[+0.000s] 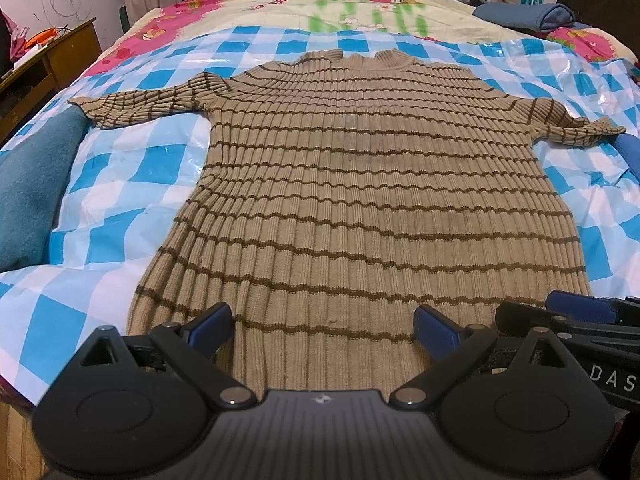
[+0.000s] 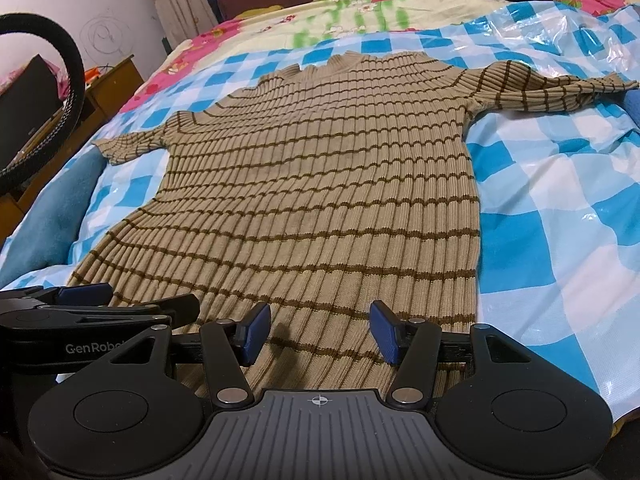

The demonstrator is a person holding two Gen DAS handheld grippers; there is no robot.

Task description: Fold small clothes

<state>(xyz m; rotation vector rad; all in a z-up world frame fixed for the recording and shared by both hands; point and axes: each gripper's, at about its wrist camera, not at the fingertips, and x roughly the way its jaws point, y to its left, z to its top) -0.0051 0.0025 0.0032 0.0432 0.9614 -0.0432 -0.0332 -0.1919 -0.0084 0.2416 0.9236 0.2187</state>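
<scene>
A tan ribbed sweater with thin brown stripes (image 1: 360, 184) lies spread flat on the bed, collar far, hem near, both sleeves out sideways. It also shows in the right wrist view (image 2: 320, 184). My left gripper (image 1: 324, 330) is open, hovering over the hem near its middle, holding nothing. My right gripper (image 2: 320, 334) is open over the hem's right part, holding nothing. The right gripper also shows at the right edge of the left wrist view (image 1: 560, 312). The left gripper shows at the left of the right wrist view (image 2: 96, 300).
A blue-and-white checked plastic sheet (image 1: 120, 200) covers the bed under the sweater. A teal cloth (image 1: 32, 184) lies at the left edge. Folded blue clothes (image 1: 528, 14) sit at the far right. A wooden cabinet (image 1: 48, 60) stands left of the bed.
</scene>
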